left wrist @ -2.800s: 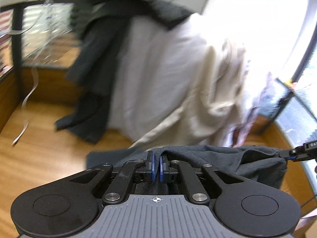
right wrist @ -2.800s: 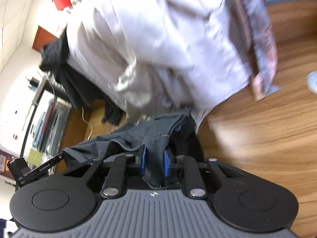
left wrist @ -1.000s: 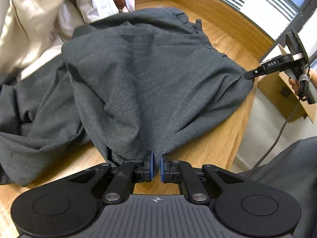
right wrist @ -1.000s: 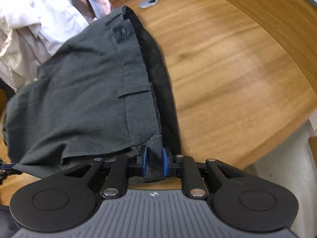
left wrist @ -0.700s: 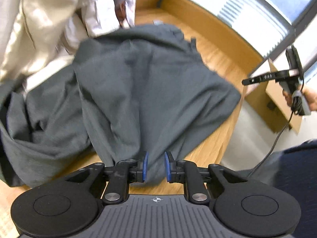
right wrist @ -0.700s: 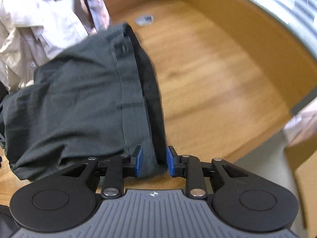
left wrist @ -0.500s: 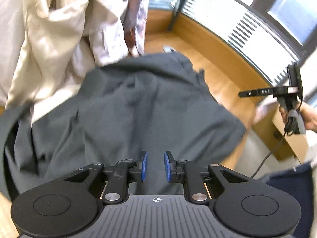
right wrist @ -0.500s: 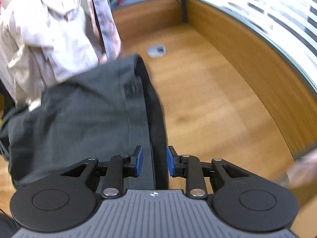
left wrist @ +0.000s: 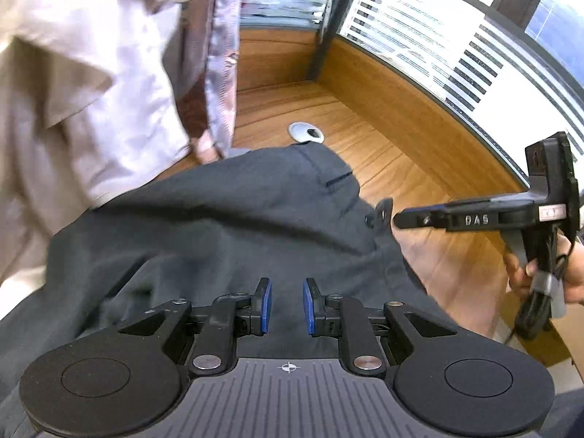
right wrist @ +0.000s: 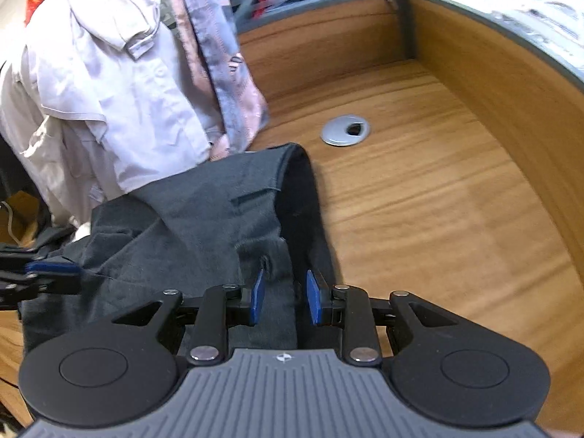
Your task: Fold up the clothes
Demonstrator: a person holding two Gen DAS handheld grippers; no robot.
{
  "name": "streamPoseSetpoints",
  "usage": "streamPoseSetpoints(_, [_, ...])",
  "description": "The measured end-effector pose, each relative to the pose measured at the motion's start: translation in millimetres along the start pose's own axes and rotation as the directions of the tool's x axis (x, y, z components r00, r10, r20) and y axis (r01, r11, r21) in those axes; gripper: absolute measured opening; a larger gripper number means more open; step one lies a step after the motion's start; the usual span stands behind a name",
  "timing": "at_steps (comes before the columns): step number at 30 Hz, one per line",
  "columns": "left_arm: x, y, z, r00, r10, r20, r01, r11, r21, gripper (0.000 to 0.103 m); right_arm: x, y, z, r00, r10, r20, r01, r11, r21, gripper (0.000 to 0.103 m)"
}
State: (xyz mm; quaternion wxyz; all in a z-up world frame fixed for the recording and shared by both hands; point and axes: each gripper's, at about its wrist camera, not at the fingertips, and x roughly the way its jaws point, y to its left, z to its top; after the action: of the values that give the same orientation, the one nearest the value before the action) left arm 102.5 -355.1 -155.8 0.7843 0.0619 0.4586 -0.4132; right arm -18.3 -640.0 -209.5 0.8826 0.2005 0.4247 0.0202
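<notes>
A wooden desk (right wrist: 438,219) with a warm grain fills the lower right of the right wrist view. A round silver cable grommet (right wrist: 345,130) is set into it at about one o'clock. A raised wooden back panel (left wrist: 412,98) curves around the desk's far edge, from twelve to three o'clock. Above the panel, bright windows with horizontal blinds (left wrist: 438,33) run along the upper right, divided by a dark upright post (left wrist: 328,18).
</notes>
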Motion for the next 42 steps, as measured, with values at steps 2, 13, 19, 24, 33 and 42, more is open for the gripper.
streamPoseSetpoints(2, [12.9,-5.5,8.4,1.0,-0.006,-0.001,0.006,1.0,-0.002,0.02,7.7,-1.4,3.4,1.0,0.007,-0.008,-0.007,1.0,-0.016,0.029])
streamPoseSetpoints(13, [64.7,-33.6,33.3,0.997,-0.065,-0.031,0.065,0.998,-0.023,0.024,4.8,6.0,8.9,0.998,0.062,-0.014,-0.064,0.993,-0.101,0.004])
streamPoseSetpoints(19, [66.5,-28.9,36.5,0.984,-0.177,-0.024,0.167,0.96,-0.225,0.034,-2.9,31.4,5.7,0.996,0.084,-0.038,-0.091,0.97,-0.225,0.003])
streamPoseSetpoints(24, [74.4,-16.4,32.4,0.97,-0.239,-0.035,0.201,0.88,-0.431,0.035,-1.3,48.6,1.7,0.994,0.082,-0.072,-0.1,0.948,-0.301,0.003])
streamPoseSetpoints(33, [94.7,16.8,1.5,0.951,-0.309,0.002,0.214,0.652,-0.728,0.03,4.2,69.9,-7.4,0.994,0.067,-0.089,-0.095,0.927,-0.364,0.003])
streamPoseSetpoints(42, [93.3,19.3,3.2,0.968,-0.252,0.009,0.185,0.685,-0.704,0.005,-6.2,67.8,-6.8,0.995,0.078,-0.069,-0.098,0.926,-0.366,0.002])
